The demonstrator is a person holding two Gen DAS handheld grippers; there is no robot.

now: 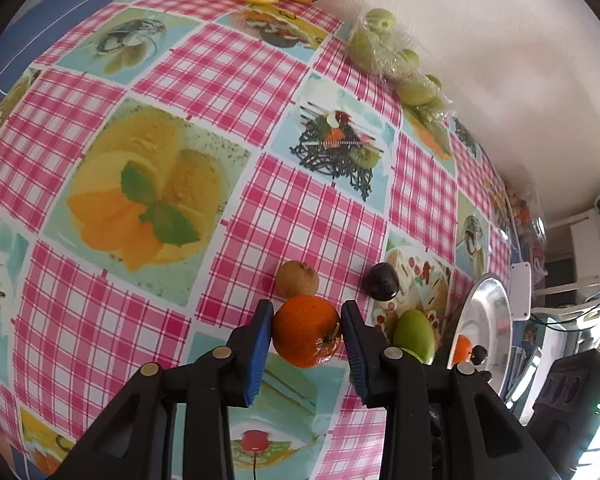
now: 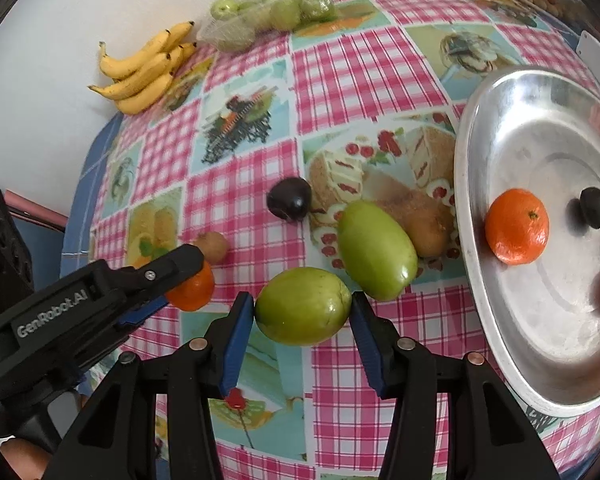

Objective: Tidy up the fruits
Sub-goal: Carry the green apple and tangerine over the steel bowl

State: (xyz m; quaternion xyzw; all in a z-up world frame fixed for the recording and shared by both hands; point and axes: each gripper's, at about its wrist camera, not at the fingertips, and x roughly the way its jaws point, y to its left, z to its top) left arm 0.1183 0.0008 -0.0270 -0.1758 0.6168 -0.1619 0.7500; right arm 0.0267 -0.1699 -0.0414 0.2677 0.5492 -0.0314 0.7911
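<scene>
Checked tablecloth table (image 2: 340, 92) with bananas (image 2: 144, 72), bagged green fruits (image 2: 268, 12), steel tray (image 2: 472, 184).

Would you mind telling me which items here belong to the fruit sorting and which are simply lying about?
In the job:
- orange between the left gripper fingers
- green fruit between the right gripper fingers
- second green fruit, two kiwis, dark plum
- metal tray, holding an orange

Lying about, probably:
- bananas
- bagged green fruit
- white box

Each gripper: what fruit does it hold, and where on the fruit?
Left gripper clamps the orange across its sides; right gripper brackets the green fruit end to end.
</scene>
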